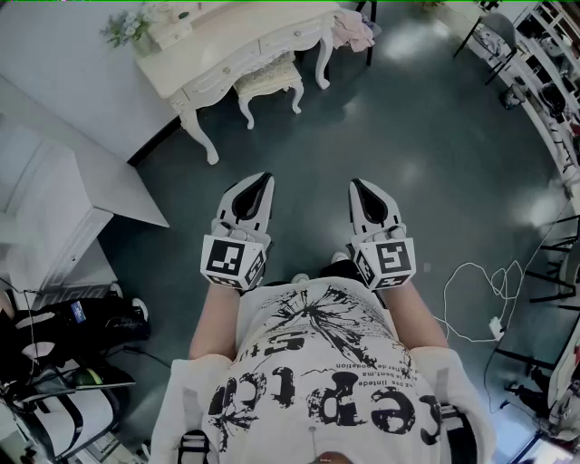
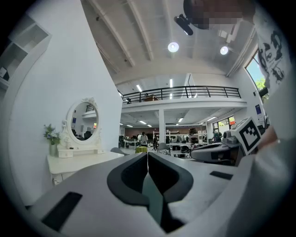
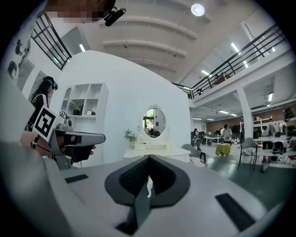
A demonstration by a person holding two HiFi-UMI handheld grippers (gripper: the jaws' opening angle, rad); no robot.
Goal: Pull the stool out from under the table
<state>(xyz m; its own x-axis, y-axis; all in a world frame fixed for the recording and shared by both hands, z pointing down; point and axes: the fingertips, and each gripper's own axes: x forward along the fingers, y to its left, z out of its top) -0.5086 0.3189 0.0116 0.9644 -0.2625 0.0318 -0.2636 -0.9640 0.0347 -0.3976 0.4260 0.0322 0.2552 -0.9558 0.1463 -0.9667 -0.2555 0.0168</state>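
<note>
Nothing of the task looks done yet. The left hand-held gripper (image 1: 264, 179) is held out in front of the person with its jaws pressed together and nothing between them; its own view shows only a thin seam between the dark pads (image 2: 134, 173). Well ahead of it and slightly to its left, the stool (image 1: 270, 77) sits tucked between the legs of the cream bench (image 1: 227, 41), apart from both tools. A bunch of flowers (image 1: 127, 25) stands on the bench's far-left end, and an oval mirror (image 2: 83, 121) rises behind it. The right hand-held gripper (image 1: 355, 184) hangs level with the left one, just beside it; its jaws are likewise pressed together and carry nothing. The stool lies far ahead of it and off to its left. A white cable (image 1: 471, 290) loops on the floor to its right.

What is left, as I judge it, is the whole job: walk up to the bench, open one tool, take the stool by its frame or seat edge, and draw it clear of the legs.

As for writing, each tool's cube (image 1: 231, 258) bears only black-and-white square markers, no words. The person's shirt (image 1: 326, 381) carries large dark lettering and a smaller line, seen upside-down; I cannot read either with confidence. No brand shows on the furniture.
</note>
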